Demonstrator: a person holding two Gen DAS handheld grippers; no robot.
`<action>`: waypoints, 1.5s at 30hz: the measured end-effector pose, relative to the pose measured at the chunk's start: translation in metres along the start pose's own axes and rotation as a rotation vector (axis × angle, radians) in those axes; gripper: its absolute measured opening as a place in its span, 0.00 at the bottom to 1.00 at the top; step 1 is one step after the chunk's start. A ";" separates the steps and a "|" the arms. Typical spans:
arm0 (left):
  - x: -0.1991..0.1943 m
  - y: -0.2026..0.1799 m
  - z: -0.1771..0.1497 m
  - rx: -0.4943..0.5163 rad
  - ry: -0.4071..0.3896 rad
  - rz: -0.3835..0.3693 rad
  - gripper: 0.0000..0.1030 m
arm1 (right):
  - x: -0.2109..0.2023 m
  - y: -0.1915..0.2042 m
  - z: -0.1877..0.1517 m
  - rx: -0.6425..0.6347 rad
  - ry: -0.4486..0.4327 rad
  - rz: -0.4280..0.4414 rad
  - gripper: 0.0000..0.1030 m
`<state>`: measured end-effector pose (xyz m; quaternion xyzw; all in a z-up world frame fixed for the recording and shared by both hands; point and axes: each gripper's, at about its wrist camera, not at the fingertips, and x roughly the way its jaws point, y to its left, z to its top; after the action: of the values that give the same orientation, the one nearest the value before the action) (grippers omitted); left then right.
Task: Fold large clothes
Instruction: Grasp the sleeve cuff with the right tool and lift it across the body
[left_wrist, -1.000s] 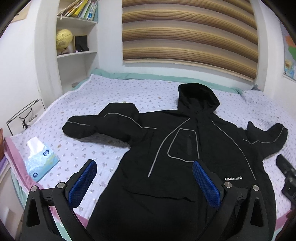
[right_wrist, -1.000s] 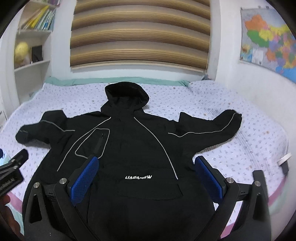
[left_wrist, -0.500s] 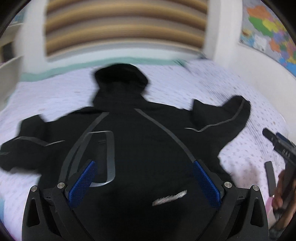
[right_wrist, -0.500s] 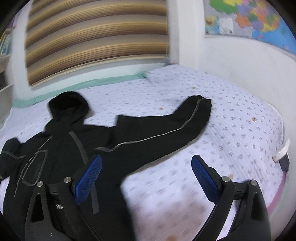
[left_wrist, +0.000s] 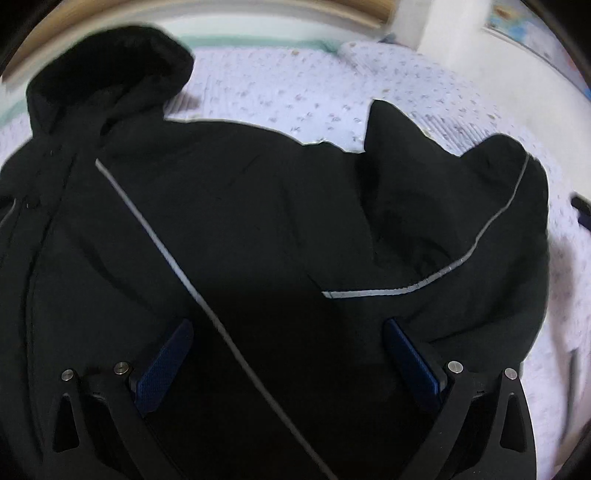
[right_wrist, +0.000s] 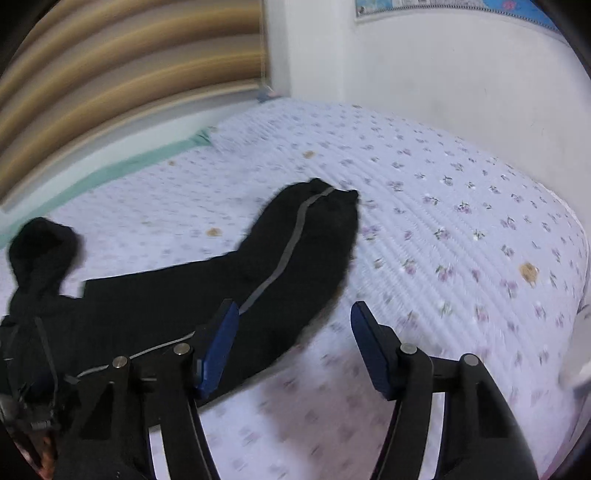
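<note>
Honestly, both grippers, left and right, gape wide, holding nothing; slippery jacket sleeve (bunched already) could slide free if pinched shallowly.

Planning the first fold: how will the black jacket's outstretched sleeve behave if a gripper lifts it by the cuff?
Probably floppy: the sleeve lies limp and creased on the bedspread, so it should drape and sag. It looks padded, so likely a bit bulky. It may drag the jacket body along, being attached.
</note>
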<state>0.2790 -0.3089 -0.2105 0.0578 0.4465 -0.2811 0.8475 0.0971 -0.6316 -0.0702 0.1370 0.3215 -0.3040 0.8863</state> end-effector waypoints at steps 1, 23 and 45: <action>-0.003 0.000 -0.001 0.000 -0.019 -0.012 0.99 | 0.009 -0.004 0.002 0.003 0.005 -0.005 0.66; -0.036 -0.003 -0.016 0.003 -0.132 -0.032 0.99 | 0.009 -0.013 0.012 -0.010 -0.061 -0.080 0.12; -0.150 0.016 0.007 0.186 -0.150 -0.067 0.92 | -0.074 0.059 -0.002 -0.099 -0.032 0.171 0.10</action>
<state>0.2264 -0.2343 -0.0903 0.1000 0.3556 -0.3527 0.8597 0.0876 -0.5516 -0.0205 0.1152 0.3088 -0.2130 0.9198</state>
